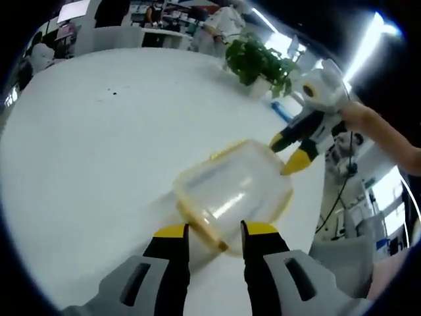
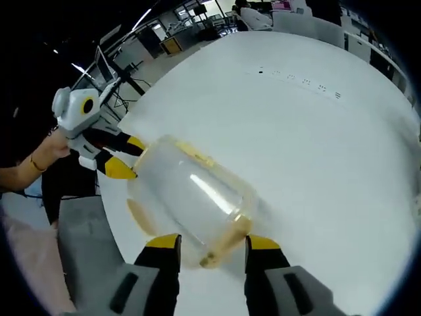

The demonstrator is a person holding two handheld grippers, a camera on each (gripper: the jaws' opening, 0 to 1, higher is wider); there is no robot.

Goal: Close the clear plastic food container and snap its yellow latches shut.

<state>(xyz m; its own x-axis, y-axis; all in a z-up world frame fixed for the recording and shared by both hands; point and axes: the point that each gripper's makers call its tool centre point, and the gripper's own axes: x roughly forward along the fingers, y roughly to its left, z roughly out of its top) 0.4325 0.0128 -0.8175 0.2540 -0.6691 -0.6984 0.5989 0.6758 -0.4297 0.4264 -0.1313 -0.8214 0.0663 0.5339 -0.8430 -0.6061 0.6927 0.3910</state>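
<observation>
The clear container (image 1: 231,189) is set on the white surface (image 1: 99,145), lid on, and is approached from 2 opposite ends so its yellow latches (image 1: 197,222) can be pressed. Both the left hand-held gripper (image 1: 215,232) and right hand-held gripper (image 2: 210,245) are spread wide, nothing gripped.

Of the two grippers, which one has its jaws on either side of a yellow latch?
The left gripper: its open jaws flank the yellow latch on the clear plastic food container. The right gripper only touches the opposite end with its tips.
</observation>
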